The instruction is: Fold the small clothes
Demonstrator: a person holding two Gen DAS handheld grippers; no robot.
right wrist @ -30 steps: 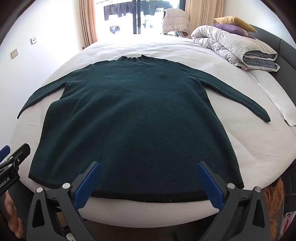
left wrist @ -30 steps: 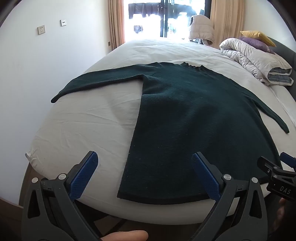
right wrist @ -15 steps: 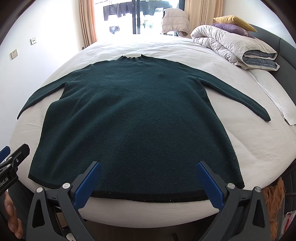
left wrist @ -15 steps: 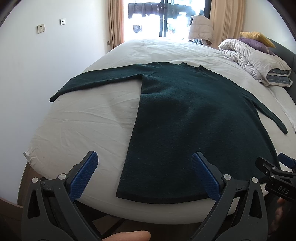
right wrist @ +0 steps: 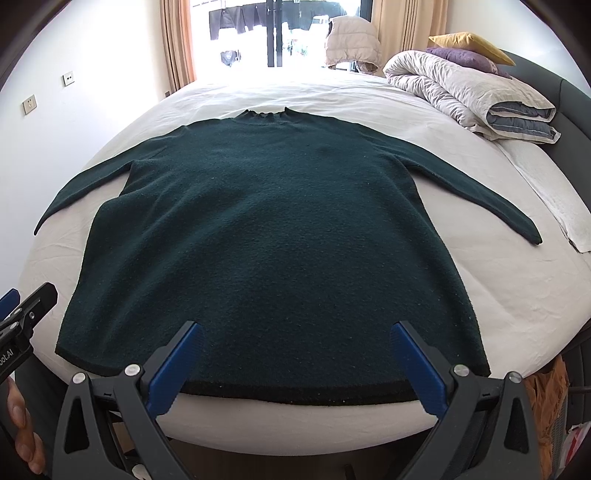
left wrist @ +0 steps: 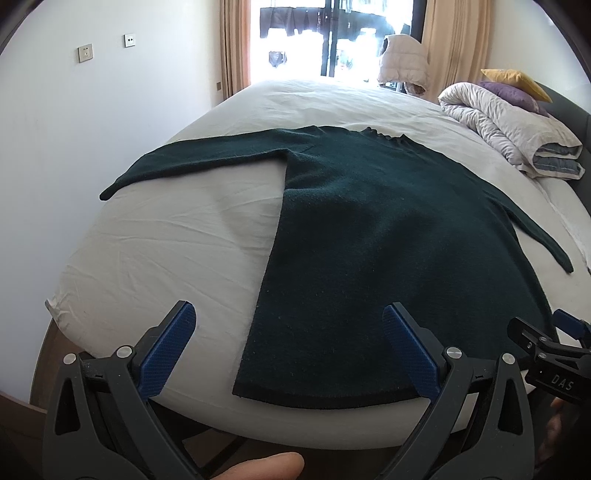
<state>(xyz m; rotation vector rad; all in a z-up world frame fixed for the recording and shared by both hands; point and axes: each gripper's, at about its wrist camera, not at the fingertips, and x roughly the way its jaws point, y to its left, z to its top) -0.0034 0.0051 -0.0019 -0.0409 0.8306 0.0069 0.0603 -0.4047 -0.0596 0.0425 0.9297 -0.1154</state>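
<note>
A dark green long-sleeved sweater (left wrist: 388, 236) lies flat on a white bed (left wrist: 177, 251), collar far, hem at the near edge, both sleeves spread out. It also fills the right wrist view (right wrist: 273, 236). My left gripper (left wrist: 288, 314) is open and empty, held just before the hem's left corner. My right gripper (right wrist: 295, 332) is open and empty, held before the hem's middle. The right gripper also shows at the right edge of the left wrist view (left wrist: 550, 354), and the left gripper at the left edge of the right wrist view (right wrist: 22, 314).
A rolled grey duvet (right wrist: 469, 96) with purple and yellow pillows (right wrist: 469, 48) sits at the bed's far right by the dark headboard (right wrist: 569, 96). A white wall (left wrist: 92, 110) runs along the left. A window with curtains (right wrist: 273, 33) is behind.
Both grippers have edged slightly forward toward the bed; the sweater has not moved and both jaws stay open.
</note>
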